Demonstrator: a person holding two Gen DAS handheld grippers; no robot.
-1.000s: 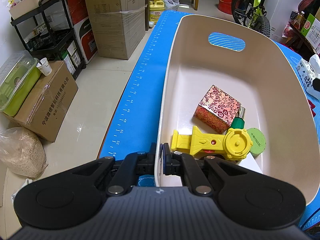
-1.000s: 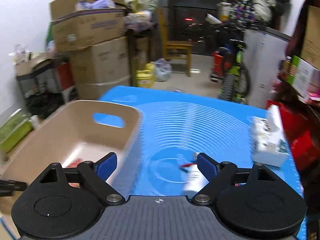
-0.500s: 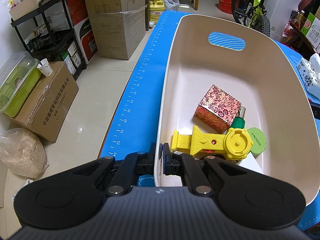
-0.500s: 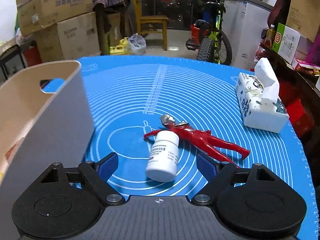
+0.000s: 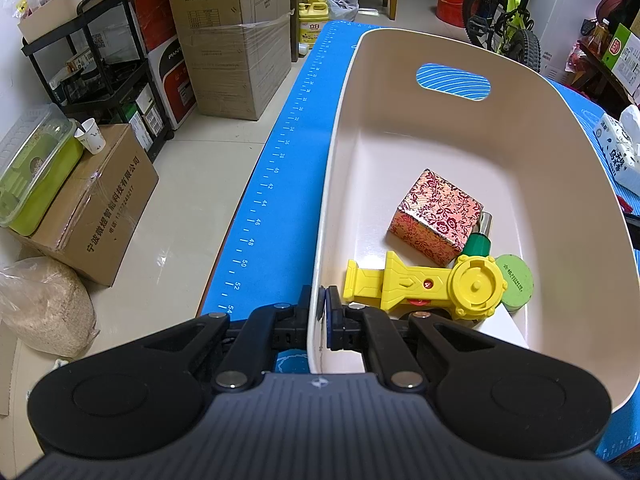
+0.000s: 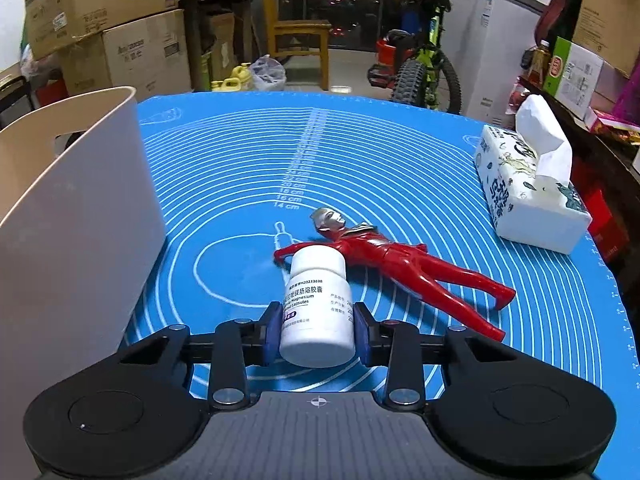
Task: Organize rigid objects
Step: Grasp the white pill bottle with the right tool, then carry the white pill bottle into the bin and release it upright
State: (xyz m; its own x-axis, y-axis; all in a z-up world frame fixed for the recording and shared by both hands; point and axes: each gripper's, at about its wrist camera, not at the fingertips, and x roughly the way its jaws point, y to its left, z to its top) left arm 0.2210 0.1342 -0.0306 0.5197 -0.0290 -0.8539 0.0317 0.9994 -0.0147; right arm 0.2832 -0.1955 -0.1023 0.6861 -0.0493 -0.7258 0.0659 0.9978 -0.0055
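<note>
My left gripper [image 5: 320, 312] is shut on the near rim of the beige bin [image 5: 532, 128], one finger inside and one outside. The bin holds a red patterned box [image 5: 436, 212], a yellow toy [image 5: 424, 284], a green round lid [image 5: 518, 282] and a green-capped item [image 5: 478, 242]. My right gripper [image 6: 316, 330] is shut on a white pill bottle [image 6: 316, 300] that lies on the blue mat [image 6: 360, 152]. A red figure toy [image 6: 392, 260] lies just beyond the bottle. The bin's outer wall [image 6: 72, 216] stands to the left.
A tissue pack [image 6: 524, 192] sits at the mat's right edge and also shows in the left wrist view [image 5: 618, 148]. Cardboard boxes [image 5: 232, 36], a black shelf [image 5: 100, 64], a bicycle [image 6: 416, 60] and a wooden chair [image 6: 296, 28] stand around the table.
My right gripper swung right from the bin, came down over the pill bottle and closed its fingers on it. My left gripper stayed clamped on the bin rim.
</note>
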